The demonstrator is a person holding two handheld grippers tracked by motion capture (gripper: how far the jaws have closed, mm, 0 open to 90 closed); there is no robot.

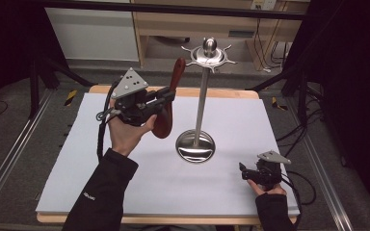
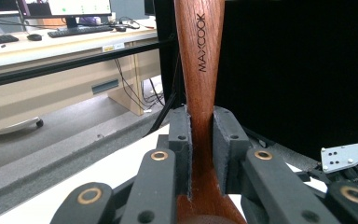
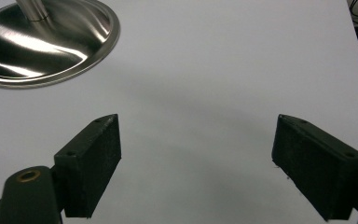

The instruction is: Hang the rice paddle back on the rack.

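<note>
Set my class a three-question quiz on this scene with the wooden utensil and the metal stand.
1. True or false: the left gripper is clamped on the wooden utensil.
2. What word is printed on the utensil's handle?
3. The right gripper is: A open, holding nothing; B shut on the metal stand; C holding a cup.

Key: 1 true; 2 MAXCOOK; 3 A.

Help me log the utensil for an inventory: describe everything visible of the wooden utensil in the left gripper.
The wooden utensil is reddish-brown, smooth and glossy, with MAXCOOK printed along its handle. Its narrow neck is clamped between the left gripper pads, widening below into a head. In the high view it stands nearly upright above the white table, handle end up, just left of the steel stand and apart from it. Nothing else touches it.
</note>
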